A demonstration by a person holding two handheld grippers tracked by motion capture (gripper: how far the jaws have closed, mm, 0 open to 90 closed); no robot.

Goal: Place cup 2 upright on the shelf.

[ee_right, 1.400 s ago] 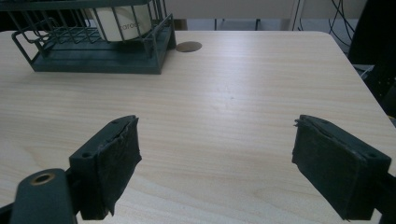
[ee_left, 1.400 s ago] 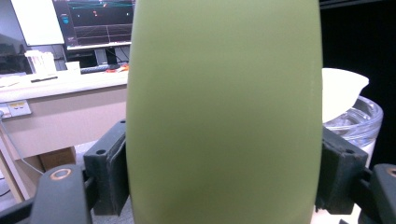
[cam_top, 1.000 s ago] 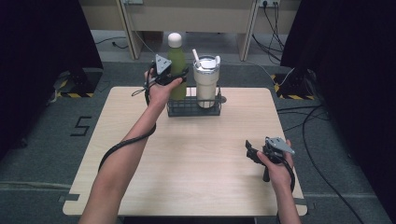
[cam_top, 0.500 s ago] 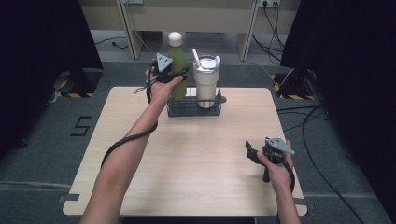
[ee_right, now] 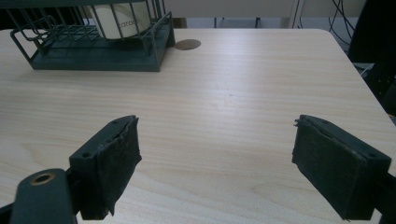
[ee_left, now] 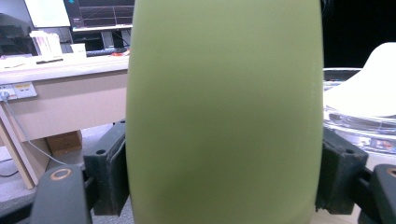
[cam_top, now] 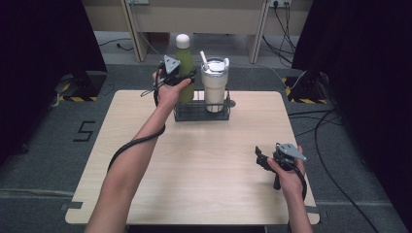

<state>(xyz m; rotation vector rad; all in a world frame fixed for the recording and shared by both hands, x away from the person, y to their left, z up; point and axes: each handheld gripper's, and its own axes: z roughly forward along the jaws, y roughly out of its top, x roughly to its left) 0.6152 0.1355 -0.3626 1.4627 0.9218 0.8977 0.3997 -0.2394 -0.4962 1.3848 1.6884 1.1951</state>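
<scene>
1. The green bottle stands upright in the left half of the dark wire rack, which sits at the far edge of the bench, near its middle.
2. The left gripper is at the bottle's side, its fingers clenched on the green body from both sides.
3. Just beside the bottle, in the rack's right half, stands a steel tumbler with a lid and a white straw; the two look close, perhaps touching, though the angle is too poor to say.
4. The right gripper hovers over the near right part of the bench, close to its right edge, fingers released and spread wide, grasping nothing.
5. Bare wood stretches between the rack and the right gripper, and across the whole left half.
6. Part of a word, "caro", can be read on the tumbler in the right gripper view; a "5" is marked on the floor to the left.
</scene>
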